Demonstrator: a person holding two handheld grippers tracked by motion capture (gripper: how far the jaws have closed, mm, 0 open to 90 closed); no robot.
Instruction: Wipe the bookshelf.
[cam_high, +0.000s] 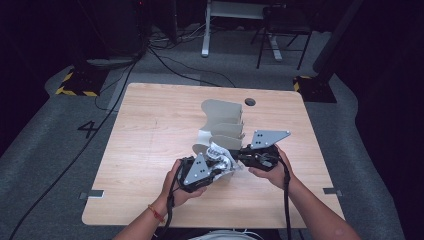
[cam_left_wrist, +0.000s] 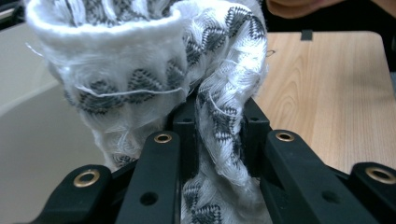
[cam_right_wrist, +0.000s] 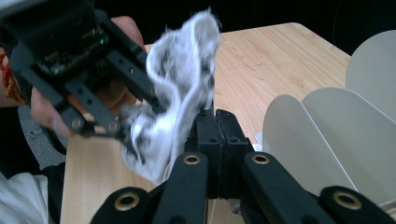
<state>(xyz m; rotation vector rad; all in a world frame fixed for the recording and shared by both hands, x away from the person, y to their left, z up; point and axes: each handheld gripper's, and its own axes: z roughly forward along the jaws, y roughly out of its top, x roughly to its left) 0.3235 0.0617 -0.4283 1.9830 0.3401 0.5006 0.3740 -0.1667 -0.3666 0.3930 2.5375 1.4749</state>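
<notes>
Near the table's front middle, with bare wood left and right, a white sock patterned with grey diamonds hangs bunched, cuff upward, just beside a grey divider rack. Left gripper's jaws pinch its fabric; right gripper's jaws sit pressed together against its edge.
</notes>
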